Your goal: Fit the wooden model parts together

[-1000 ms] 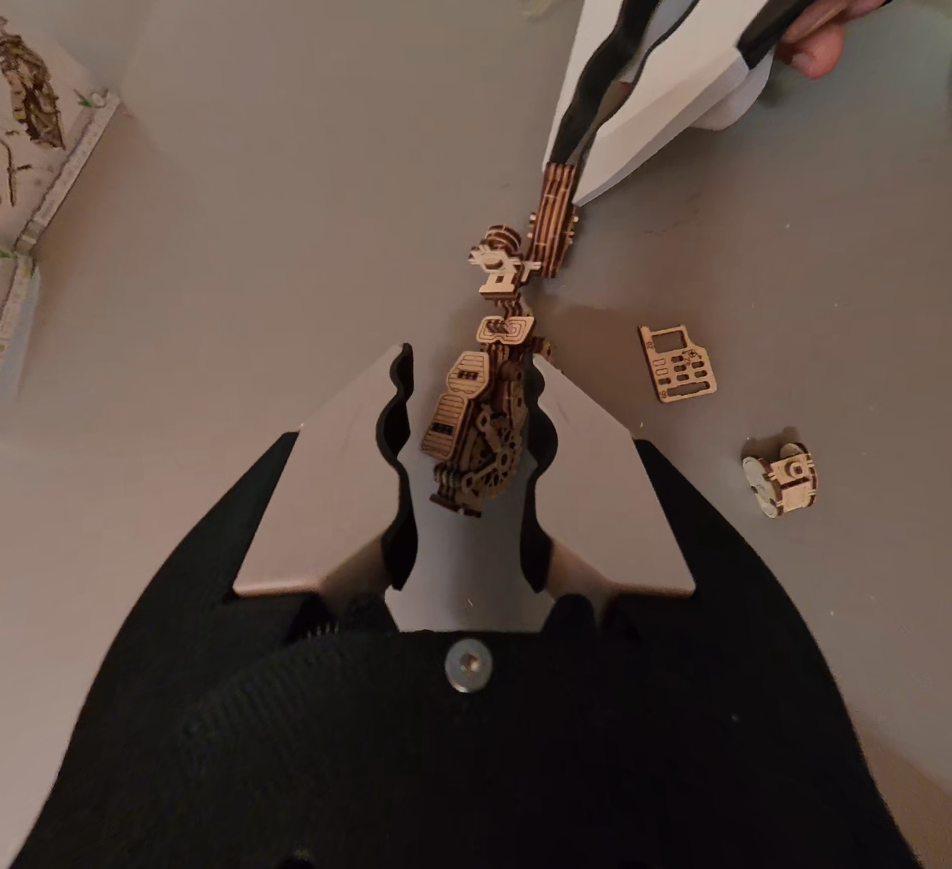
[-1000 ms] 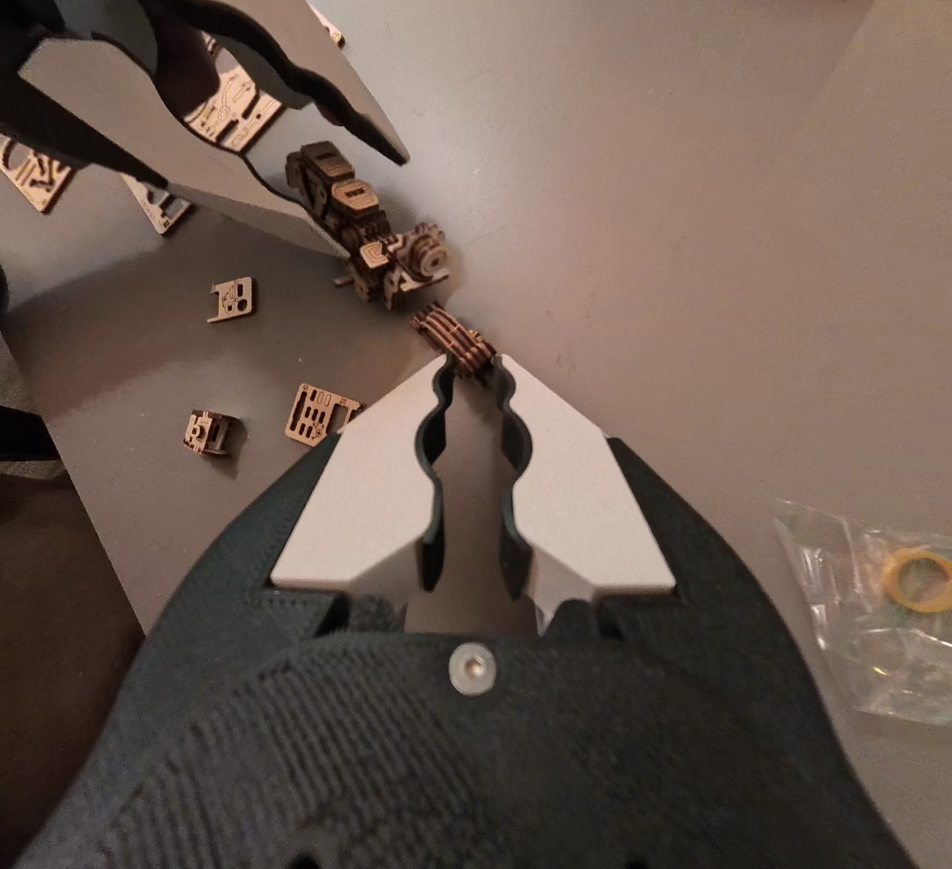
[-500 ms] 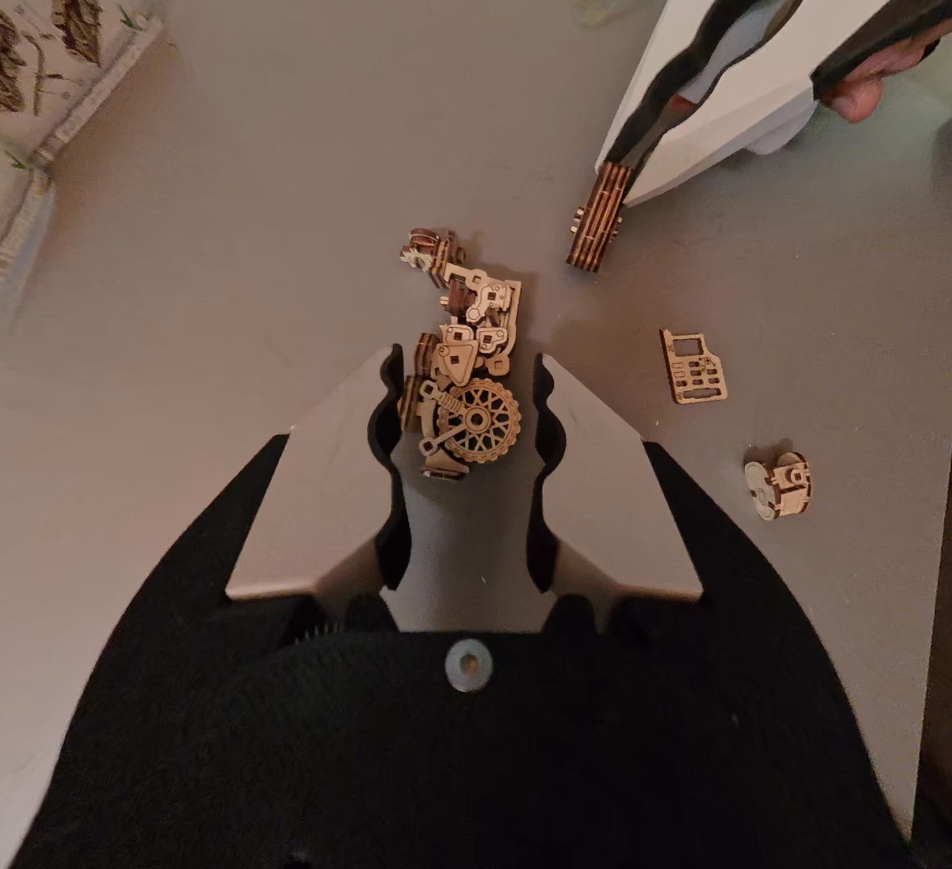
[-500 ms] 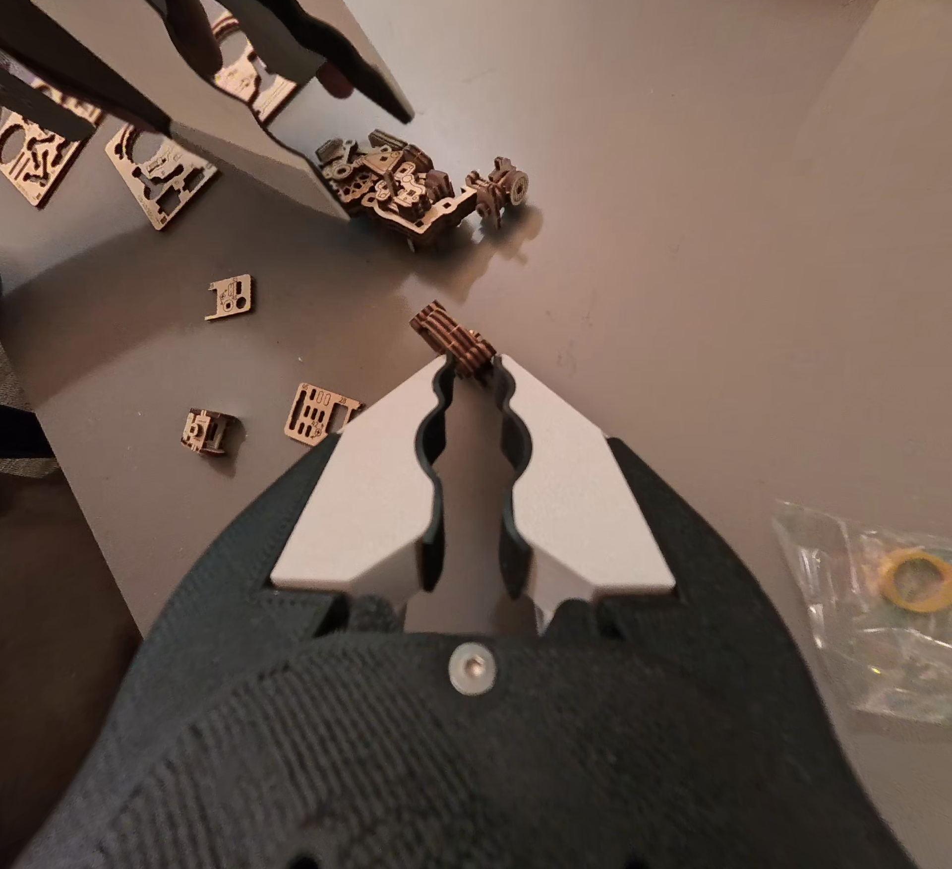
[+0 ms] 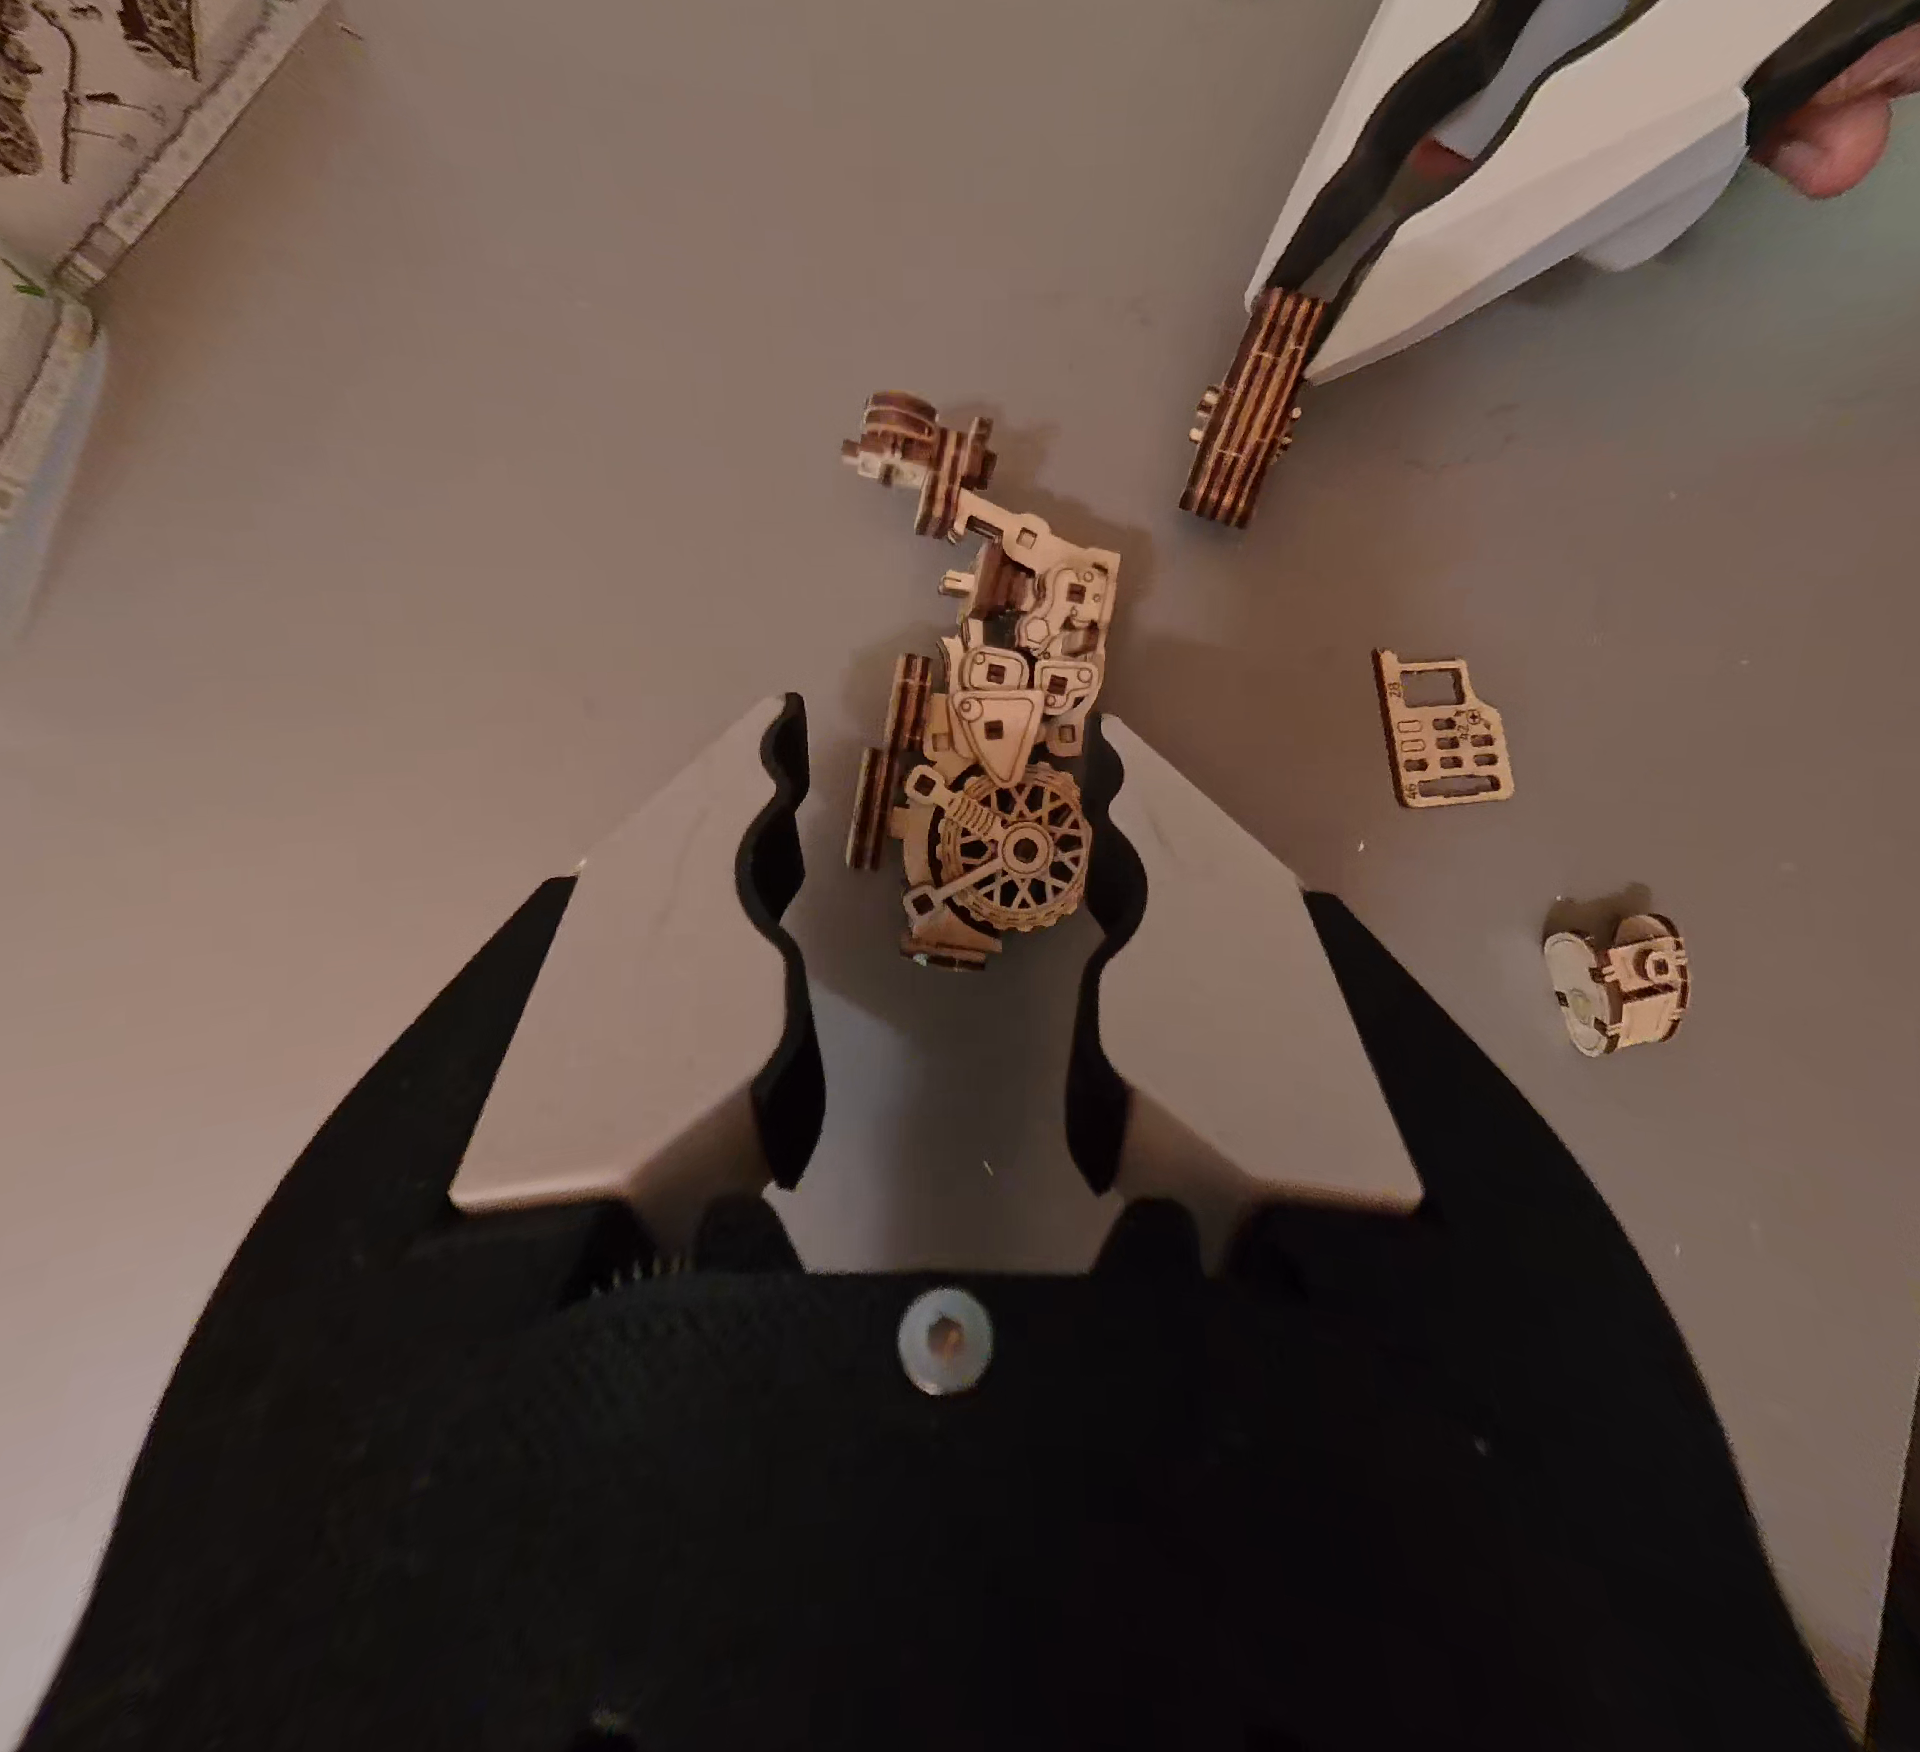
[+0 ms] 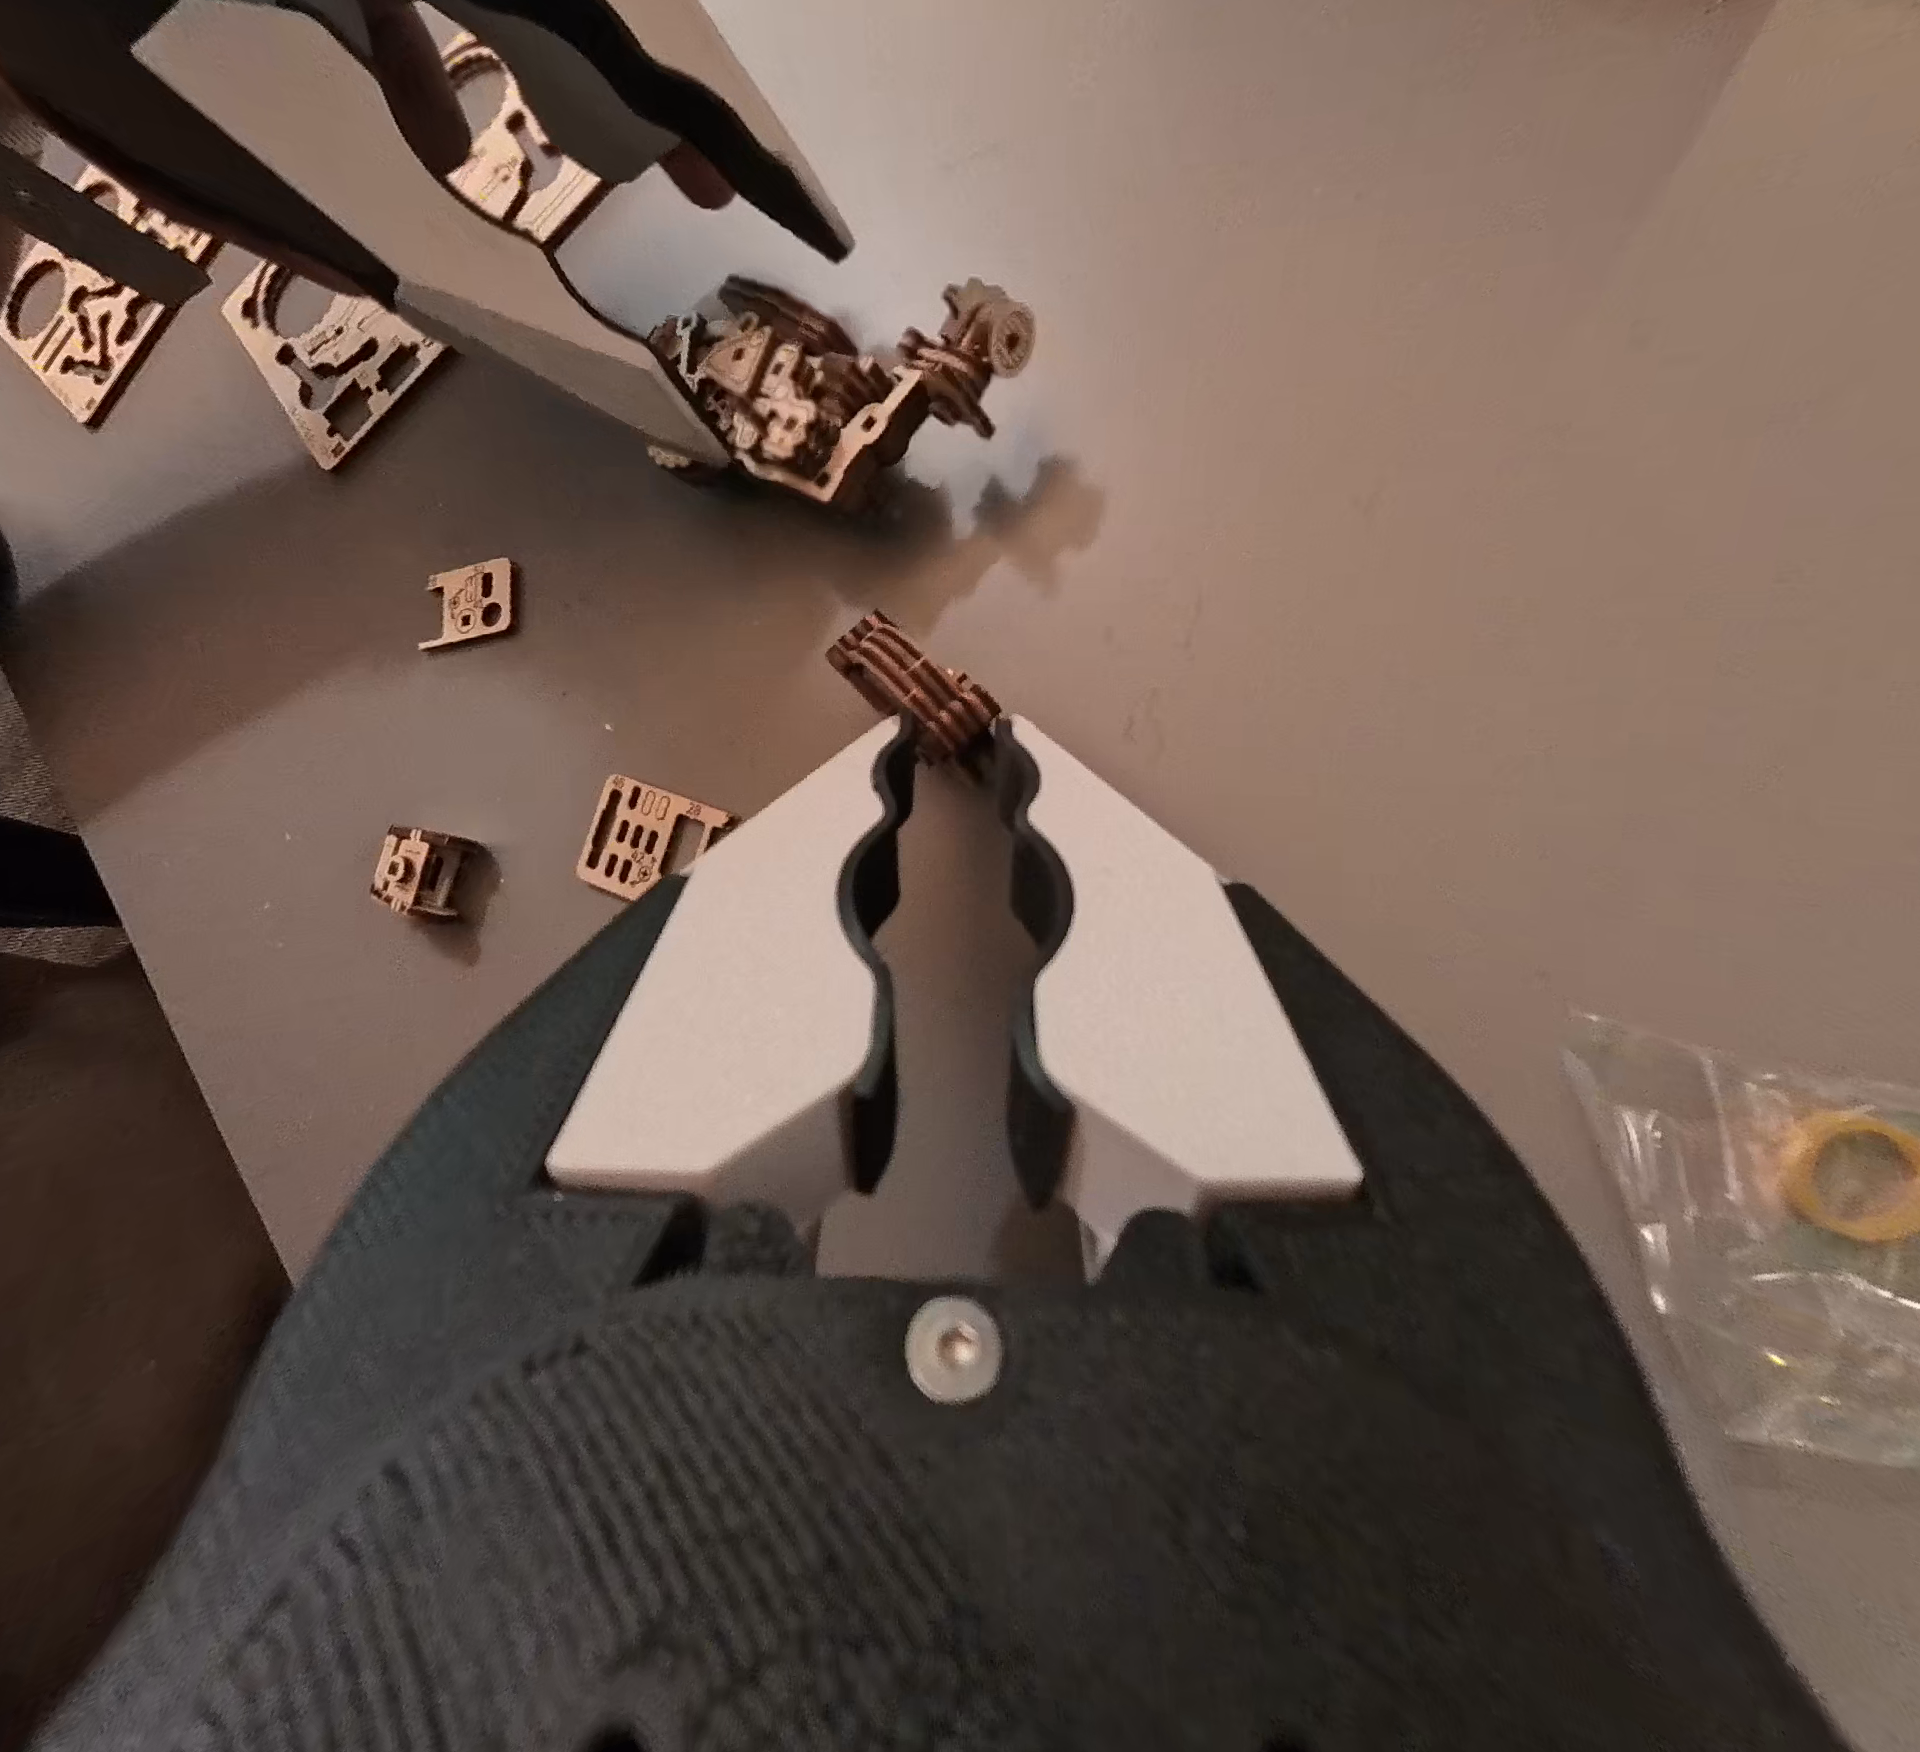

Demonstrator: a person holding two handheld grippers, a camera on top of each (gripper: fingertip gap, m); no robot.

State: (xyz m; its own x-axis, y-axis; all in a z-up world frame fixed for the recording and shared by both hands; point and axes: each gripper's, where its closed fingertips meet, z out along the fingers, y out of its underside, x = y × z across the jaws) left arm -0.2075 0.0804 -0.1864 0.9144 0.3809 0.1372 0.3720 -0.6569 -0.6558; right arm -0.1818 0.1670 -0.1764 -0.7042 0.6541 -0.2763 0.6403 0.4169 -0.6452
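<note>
Risk ahead: my right gripper [image 6: 948, 734] barely tip-pinches the layered wooden block [image 6: 914, 692], which could twist free, while my left gripper [image 5: 948, 746] gapes wide around the geared wooden assembly [image 5: 992, 746].

Each wrist camera looks steeply down along its own fingers, close above the grey tabletop [image 5: 520, 455]. Facing roughly opposite ways, both views share the pale laser-cut wooden model assembly [image 5: 997, 746] [image 6: 810, 403].

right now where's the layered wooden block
The layered wooden block is pinched at the tips of the right hand-held gripper, above the grey table, apart from the gear assembly.
</note>
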